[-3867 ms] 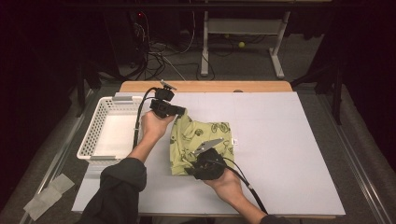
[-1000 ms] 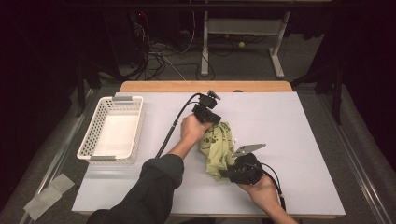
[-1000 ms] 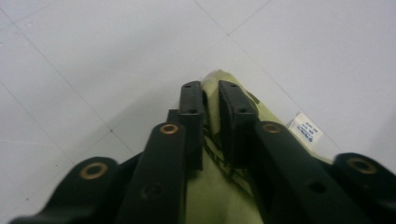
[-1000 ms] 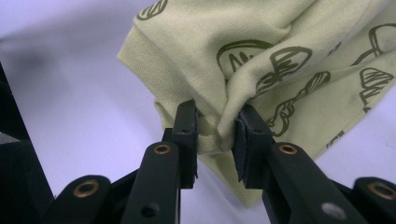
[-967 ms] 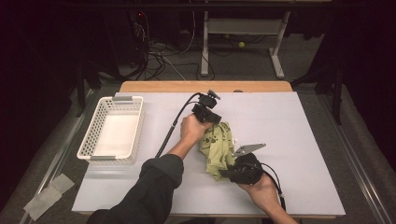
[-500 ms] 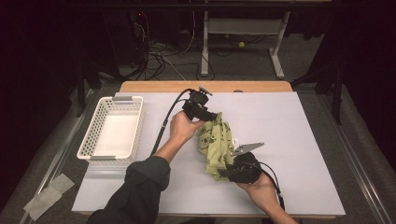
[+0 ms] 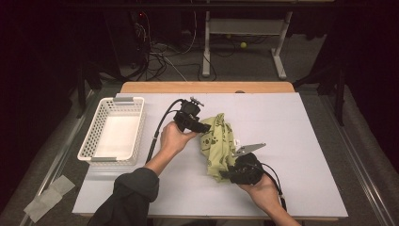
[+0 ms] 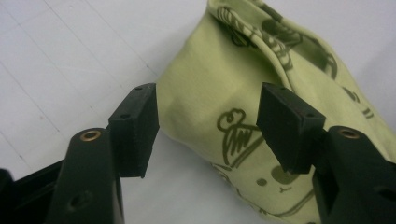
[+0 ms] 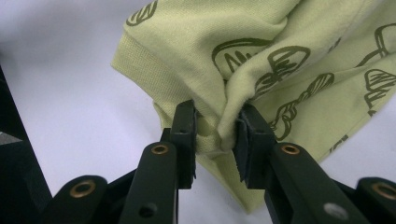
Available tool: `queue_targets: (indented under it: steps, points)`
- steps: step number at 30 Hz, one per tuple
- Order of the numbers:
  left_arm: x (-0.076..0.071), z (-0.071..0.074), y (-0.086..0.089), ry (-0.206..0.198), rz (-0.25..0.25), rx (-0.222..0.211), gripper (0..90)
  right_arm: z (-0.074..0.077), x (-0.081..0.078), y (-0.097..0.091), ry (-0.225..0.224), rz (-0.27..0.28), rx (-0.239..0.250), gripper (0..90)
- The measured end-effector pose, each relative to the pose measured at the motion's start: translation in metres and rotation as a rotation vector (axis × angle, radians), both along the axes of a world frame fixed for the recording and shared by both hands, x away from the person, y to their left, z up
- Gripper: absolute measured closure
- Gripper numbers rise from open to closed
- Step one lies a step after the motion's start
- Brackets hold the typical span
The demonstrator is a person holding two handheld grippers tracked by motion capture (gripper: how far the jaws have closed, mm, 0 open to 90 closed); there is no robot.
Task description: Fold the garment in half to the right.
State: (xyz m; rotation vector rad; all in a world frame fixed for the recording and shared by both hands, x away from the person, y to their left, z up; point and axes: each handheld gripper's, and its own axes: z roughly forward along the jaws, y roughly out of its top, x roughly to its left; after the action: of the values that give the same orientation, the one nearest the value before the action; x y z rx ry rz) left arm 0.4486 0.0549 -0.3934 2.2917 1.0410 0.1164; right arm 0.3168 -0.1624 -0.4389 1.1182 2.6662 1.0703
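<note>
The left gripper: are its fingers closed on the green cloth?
No: the left gripper has its fingers apart, and the green cloth lies loose between them.

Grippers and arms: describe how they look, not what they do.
Both grippers, left gripper and right gripper, are black, each with two flat rectangular pads and brass-coloured rivets. A black cable trails from each. The right one carries a grey three-cornered plate. The left arm wears a dark sleeve.
</note>
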Motion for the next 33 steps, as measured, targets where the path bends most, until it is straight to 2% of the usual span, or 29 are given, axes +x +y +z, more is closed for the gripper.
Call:
queue_targets:
  steps: [6, 13, 17, 18, 22, 24, 28, 33]
  points:
    - [-0.004, -0.014, -0.012, 0.021, -0.01, 0.034, 33.8, 0.0, -0.001, 0.0, 0.004, 0.0, 0.005, 68.7]
    - [-0.011, -0.026, -0.021, -0.008, -0.016, 0.072, 33.7, 0.005, -0.005, -0.008, 0.011, -0.004, 0.037, 59.0]
    - [-0.014, -0.03, -0.022, -0.011, -0.021, 0.082, 33.7, 0.007, -0.009, -0.02, 0.01, -0.017, 0.027, 57.1]
    - [-0.015, -0.032, -0.022, -0.012, -0.022, 0.081, 33.7, 0.008, -0.009, -0.024, 0.007, -0.024, 0.027, 58.2]
    - [-0.019, -0.037, -0.025, -0.03, -0.03, 0.099, 33.8, 0.013, -0.009, -0.038, 0.002, -0.043, 0.03, 73.2]
    - [-0.02, -0.037, -0.024, -0.031, -0.031, 0.1, 33.7, 0.017, -0.008, -0.042, -0.005, -0.052, 0.013, 78.9]
    - [-0.019, -0.036, -0.023, -0.02, -0.033, 0.096, 33.7, 0.028, 0.0, -0.045, -0.028, -0.077, -0.013, 83.6]
    - [-0.021, -0.035, -0.022, -0.023, -0.039, 0.1, 33.7, 0.047, 0.013, -0.037, -0.068, -0.09, -0.004, 85.0]
